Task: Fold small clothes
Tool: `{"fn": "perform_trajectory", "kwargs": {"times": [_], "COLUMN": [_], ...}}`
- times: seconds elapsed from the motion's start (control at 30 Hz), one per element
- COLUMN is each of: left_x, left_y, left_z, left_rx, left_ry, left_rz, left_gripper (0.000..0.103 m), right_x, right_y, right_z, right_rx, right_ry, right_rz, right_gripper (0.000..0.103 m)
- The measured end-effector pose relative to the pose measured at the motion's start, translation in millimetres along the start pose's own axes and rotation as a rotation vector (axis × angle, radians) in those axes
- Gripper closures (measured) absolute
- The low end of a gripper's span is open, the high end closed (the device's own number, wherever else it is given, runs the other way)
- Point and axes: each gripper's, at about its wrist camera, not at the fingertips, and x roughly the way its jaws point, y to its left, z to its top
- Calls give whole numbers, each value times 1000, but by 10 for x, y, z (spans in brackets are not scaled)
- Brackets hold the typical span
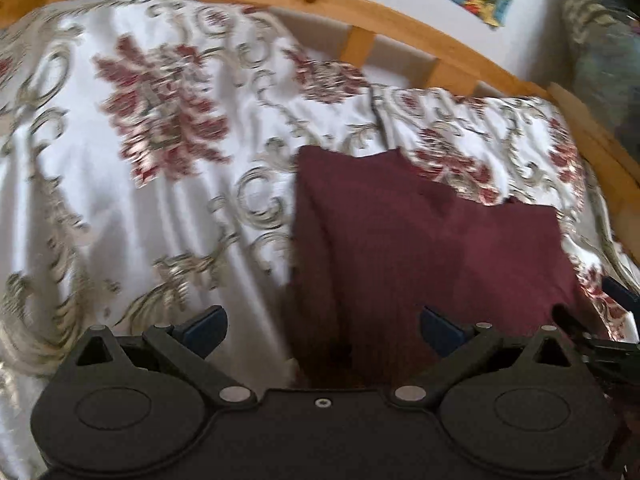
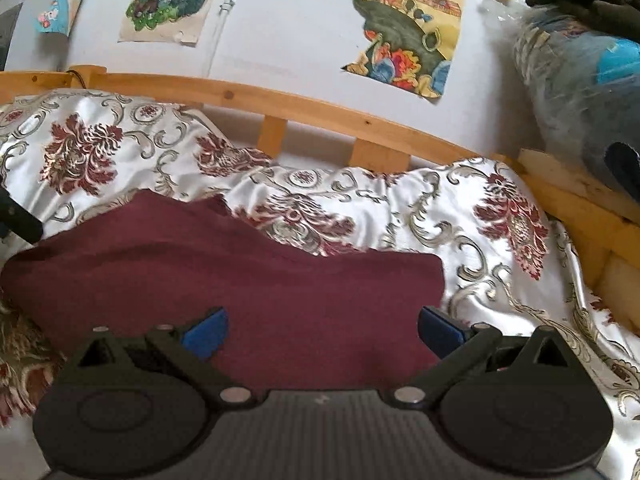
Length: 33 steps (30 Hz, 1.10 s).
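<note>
The maroon garment (image 2: 224, 280) lies on the bed's patterned bedspread (image 2: 460, 240), near the wooden bed rail (image 2: 304, 104). It looks light, soft and limp; grasp it at a corner or hem. The left gripper (image 1: 323, 326) and right gripper (image 2: 323, 326) are wide open, holding nothing, above the garment's near edge.

left tool (image 1: 323, 330) spread wide over maroon garment (image 1: 420, 240); patterned bedspread (image 1: 140, 160) beneath
</note>
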Motion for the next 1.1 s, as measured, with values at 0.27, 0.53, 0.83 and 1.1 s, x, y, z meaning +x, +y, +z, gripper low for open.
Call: {"fn": "perform_trajectory", "kwargs": {"times": [0.27, 0.53, 0.83, 1.1], "left_x": [232, 358, 316, 495], "left_y": [-155, -17, -48, -69], "left_z": [43, -25, 96, 245], "left_rx": [80, 57, 74, 71], "left_ry": [17, 53, 4, 60], "left_rz": [17, 57, -21, -99], "left_gripper": [1, 1, 1, 11], "right_x": [148, 103, 122, 128], "right_y": [232, 272, 261, 243], "right_z": [-133, -226, -240, -251], "right_rx": [-67, -84, -74, -59], "right_ry": [33, 15, 27, 33], "right_rz": [-35, -22, -11, -3], "right_gripper": [0, 0, 0, 0]}}
